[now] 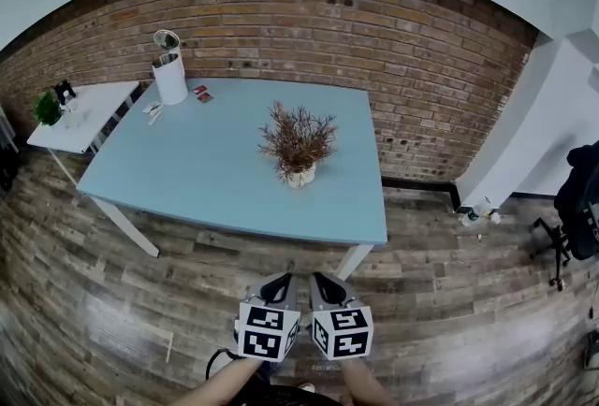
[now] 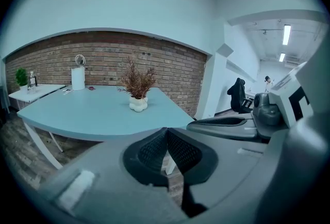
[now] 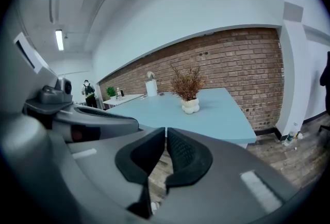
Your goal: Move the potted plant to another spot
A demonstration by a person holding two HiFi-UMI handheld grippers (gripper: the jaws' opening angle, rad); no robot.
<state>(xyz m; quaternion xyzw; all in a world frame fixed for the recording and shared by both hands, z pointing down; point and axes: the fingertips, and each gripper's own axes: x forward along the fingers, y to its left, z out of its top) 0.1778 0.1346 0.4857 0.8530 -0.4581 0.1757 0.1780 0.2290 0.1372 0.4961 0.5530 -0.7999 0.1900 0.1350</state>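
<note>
1. The potted plant (image 1: pixel 298 147), dried reddish sprigs in a knobbly white pot, stands upright on the blue table (image 1: pixel 187 175), right of its middle.
2. Left gripper (image 1: pixel 279 282): jaws pressed together, gripping nothing, and it hangs over the floor off the table's near edge.
3. Right gripper (image 1: pixel 324 282): jaws closed tip to tip as well, empty, just beside the left.
4. Both point toward the plant, well apart from it.
5. A paper towel roll (image 1: pixel 169 77) stands at the table's far left corner.

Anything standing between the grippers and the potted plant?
Nothing visible does. The left gripper and right gripper, both shut and empty, sit short of the table; only bare tabletop leads to the potted plant. The paper towel roll stands off at the far corner.
</note>
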